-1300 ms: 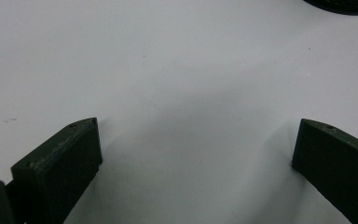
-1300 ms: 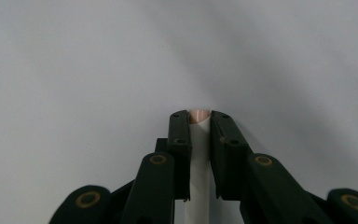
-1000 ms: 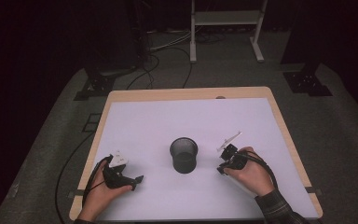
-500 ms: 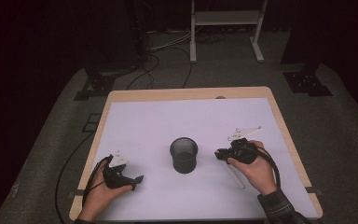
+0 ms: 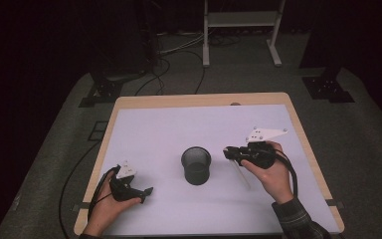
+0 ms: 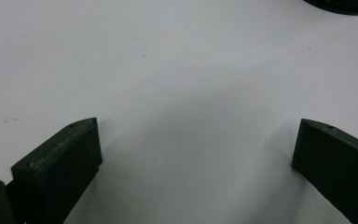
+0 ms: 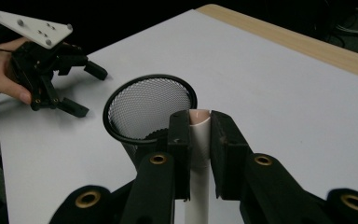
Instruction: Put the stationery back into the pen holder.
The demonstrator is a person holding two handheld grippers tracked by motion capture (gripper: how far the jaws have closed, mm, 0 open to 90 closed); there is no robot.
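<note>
A black mesh cup (image 5: 196,164) stands upright at the middle of the white table top (image 5: 179,124). My right gripper (image 5: 227,153) hovers just right of the cup, pointing at it, shut on a pale cream stick (image 5: 241,175) that slants back under the hand. In the right gripper view the stick (image 7: 199,140) is pinched between the jaws of the right gripper (image 7: 199,119), its end close to the cup's rim (image 7: 149,107). My left gripper (image 5: 146,190) rests low at the front left, open with nothing between its jaws (image 6: 196,154).
The table's wooden edge (image 5: 199,99) runs along the far side. On the dark floor beyond lie cables (image 5: 164,64), with a metal stand (image 5: 238,30). The left gripper (image 7: 86,89) appears past the cup in the right gripper view. The cup's base (image 6: 340,4) cuts the left gripper view's top edge.
My right gripper has swung to point left at the cup and moved closer to it, carrying the stick. The left gripper has stayed in place.
</note>
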